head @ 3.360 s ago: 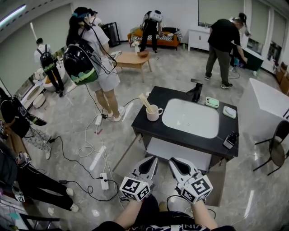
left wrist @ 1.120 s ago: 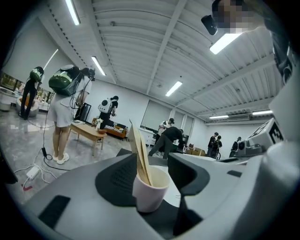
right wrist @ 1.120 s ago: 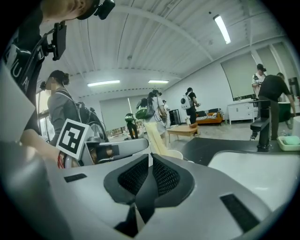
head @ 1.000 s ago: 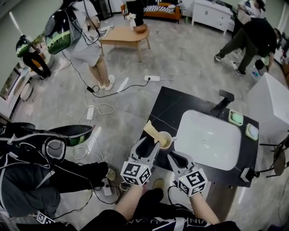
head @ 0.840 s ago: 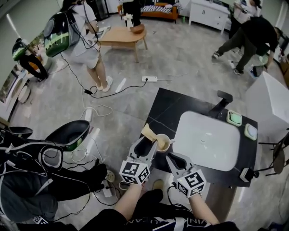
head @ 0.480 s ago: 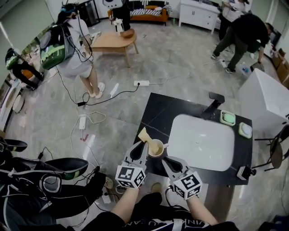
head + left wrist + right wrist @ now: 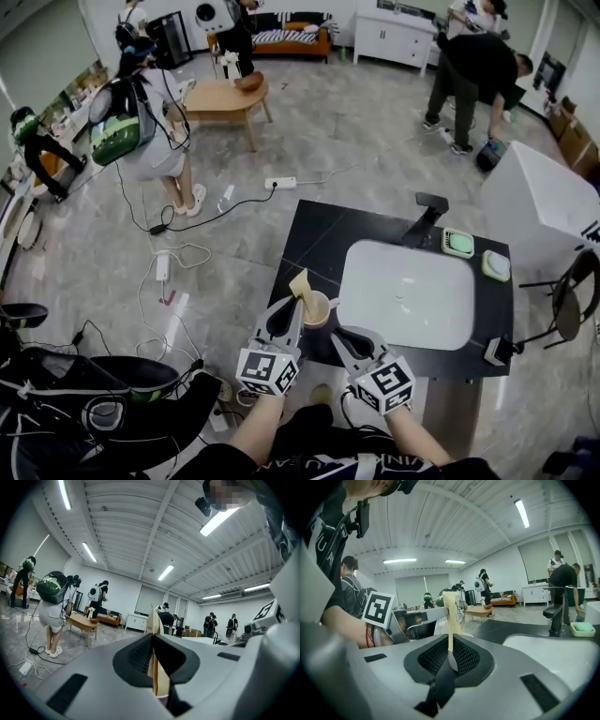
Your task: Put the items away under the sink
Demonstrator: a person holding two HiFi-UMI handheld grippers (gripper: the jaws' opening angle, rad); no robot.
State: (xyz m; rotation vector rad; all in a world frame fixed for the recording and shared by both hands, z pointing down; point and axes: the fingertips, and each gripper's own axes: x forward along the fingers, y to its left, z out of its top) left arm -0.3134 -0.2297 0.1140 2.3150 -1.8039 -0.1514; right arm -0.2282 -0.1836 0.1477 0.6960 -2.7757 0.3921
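A pale cup (image 7: 319, 309) with a beige wooden tool (image 7: 300, 282) standing in it sits at the front left of the black counter (image 7: 319, 239), beside the white sink (image 7: 412, 291). My left gripper (image 7: 298, 307) points level at the cup's left rim. Its jaws have just been closing and are now shut on the cup's wall. In the left gripper view the tool (image 7: 153, 620) rises straight above the left gripper (image 7: 154, 667). My right gripper (image 7: 339, 335) is shut with nothing in it, just in front of the cup. In the right gripper view the tool (image 7: 450, 611) stands beyond the right gripper (image 7: 449, 660).
A black faucet (image 7: 424, 214), a green soap dish (image 7: 457, 242) and a second dish (image 7: 496, 265) stand behind the sink. A small black device (image 7: 497, 350) lies at the counter's front right. A white cabinet (image 7: 539, 206) and a chair (image 7: 567, 300) are at the right. Cables (image 7: 159, 272) and several people are on the floor beyond.
The left jaws, open around the cup's rim a second ago, have closed on it. The right gripper has stayed shut in front of the cup. The head view has tilted further up the room.
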